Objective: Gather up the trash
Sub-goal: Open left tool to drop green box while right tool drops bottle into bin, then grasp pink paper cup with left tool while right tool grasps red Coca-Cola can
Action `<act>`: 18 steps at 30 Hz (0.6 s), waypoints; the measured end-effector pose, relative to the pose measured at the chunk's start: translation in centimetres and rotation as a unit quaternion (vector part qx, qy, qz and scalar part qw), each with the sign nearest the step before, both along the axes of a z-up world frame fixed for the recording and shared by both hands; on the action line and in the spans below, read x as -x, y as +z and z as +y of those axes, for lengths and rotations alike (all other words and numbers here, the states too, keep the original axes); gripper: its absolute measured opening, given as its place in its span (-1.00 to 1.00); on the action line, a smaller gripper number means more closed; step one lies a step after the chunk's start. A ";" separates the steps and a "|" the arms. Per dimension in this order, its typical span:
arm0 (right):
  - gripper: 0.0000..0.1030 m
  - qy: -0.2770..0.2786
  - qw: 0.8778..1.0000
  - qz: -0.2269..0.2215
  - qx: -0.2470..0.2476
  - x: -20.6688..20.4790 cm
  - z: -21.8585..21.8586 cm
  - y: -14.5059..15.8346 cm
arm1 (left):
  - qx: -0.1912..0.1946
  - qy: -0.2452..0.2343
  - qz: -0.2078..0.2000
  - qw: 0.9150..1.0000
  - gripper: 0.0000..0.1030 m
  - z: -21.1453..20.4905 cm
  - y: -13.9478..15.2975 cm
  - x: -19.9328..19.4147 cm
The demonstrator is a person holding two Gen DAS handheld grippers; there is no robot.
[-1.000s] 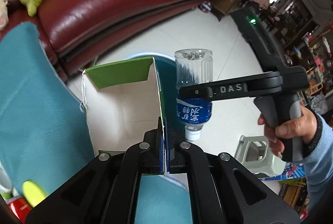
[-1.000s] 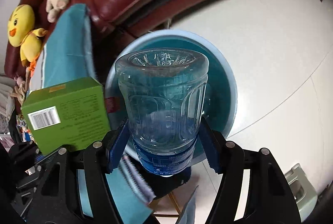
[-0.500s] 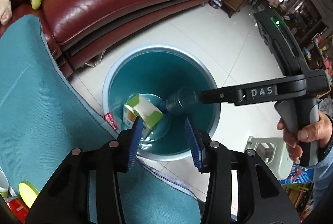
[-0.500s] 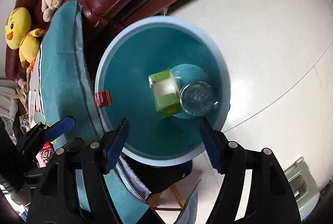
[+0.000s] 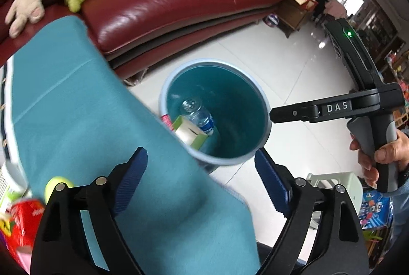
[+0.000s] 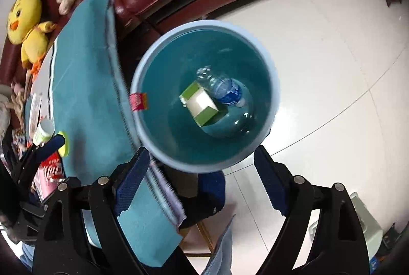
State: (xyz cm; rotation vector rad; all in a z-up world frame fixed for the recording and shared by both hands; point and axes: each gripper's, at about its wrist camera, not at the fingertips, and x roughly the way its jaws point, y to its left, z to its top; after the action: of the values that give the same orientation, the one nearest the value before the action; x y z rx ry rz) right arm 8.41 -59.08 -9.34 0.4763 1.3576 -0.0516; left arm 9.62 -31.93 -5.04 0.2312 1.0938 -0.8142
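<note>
Trash lies below both grippers: the left gripper (image 5: 200, 179) hangs with its blue-padded jaws spread wide and empty above the teal tablecloth (image 5: 66, 106), and the right gripper (image 6: 202, 179) is likewise spread and empty over the bin. Inside the light-blue trash bin (image 6: 274, 86), a green-and-white carton (image 6: 202, 104) rests against a clear plastic water bottle (image 6: 222, 88) with a blue label. Beyond stand the white tiled floor (image 6: 332, 50) and a dark red leather sofa (image 5: 163, 1) with plush toys.

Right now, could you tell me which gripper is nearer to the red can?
Left. The left gripper hangs above the tablecloth close to the red can; the right gripper is out over the bin.
</note>
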 end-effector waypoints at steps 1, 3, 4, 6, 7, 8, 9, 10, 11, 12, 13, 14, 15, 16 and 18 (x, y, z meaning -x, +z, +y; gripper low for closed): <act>0.56 0.003 1.000 -0.002 -0.001 0.1 0.5 0.3 | 0.000 0.005 -0.004 1.000 0.71 0.9 0.2 0.2; 0.56 0.015 1.000 -0.007 -0.001 0.3 2.3 1.1 | 0.002 0.015 -0.008 1.000 0.71 3.0 0.7 0.6; 0.56 0.022 1.000 -0.008 0.001 0.4 3.3 1.5 | 0.003 0.022 -0.007 1.000 0.72 4.2 0.9 0.8; 0.56 0.035 0.999 -0.011 0.001 0.4 5.1 2.1 | 0.004 0.034 -0.010 0.999 0.72 6.6 1.5 1.1; 0.56 0.041 0.999 -0.012 0.001 0.4 5.9 2.4 | 0.004 0.039 -0.012 0.999 0.72 7.3 1.7 1.3; 0.56 0.050 0.999 -0.014 0.001 0.4 7.0 2.8 | 0.005 0.045 -0.014 0.999 0.73 8.4 1.9 1.4; 0.56 0.060 0.998 -0.017 0.002 0.4 8.2 3.2 | 0.007 0.052 -0.018 0.998 0.73 9.8 2.3 1.5; 0.56 0.066 0.998 -0.018 0.002 0.4 9.0 3.4 | 0.007 0.058 -0.021 0.998 0.73 10.8 2.6 1.7; 0.56 0.075 0.997 -0.018 0.001 0.5 10.3 3.7 | 0.005 0.066 -0.025 0.997 0.73 12.2 3.0 1.8; 0.56 0.084 0.996 -0.018 0.001 0.5 11.4 4.0 | 0.005 0.072 -0.028 0.997 0.73 13.2 3.3 2.0; 0.56 0.093 0.995 -0.018 0.002 0.4 12.5 4.3 | 0.005 0.080 -0.032 0.996 0.74 14.6 3.6 2.1; 0.56 0.101 0.995 -0.019 0.003 0.4 13.5 4.5 | 0.005 0.085 -0.034 0.996 0.74 15.6 3.8 2.2; 0.56 0.106 0.994 -0.019 0.004 0.5 14.4 4.8 | 0.003 0.096 -0.041 0.995 0.75 17.2 4.1 2.3; 0.56 0.114 0.993 -0.019 0.005 0.5 15.3 4.9 | 0.001 0.102 -0.044 0.994 0.76 18.1 4.3 2.4; 0.56 0.131 0.991 -0.018 0.006 0.3 17.6 5.2 | -0.003 0.117 -0.051 0.992 0.78 20.5 4.3 2.7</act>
State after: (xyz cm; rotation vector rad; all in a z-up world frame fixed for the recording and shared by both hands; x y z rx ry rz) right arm 8.08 -41.48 -4.09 0.2841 1.3738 0.1634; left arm 6.97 -11.42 -0.71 0.1441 1.0061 -0.5834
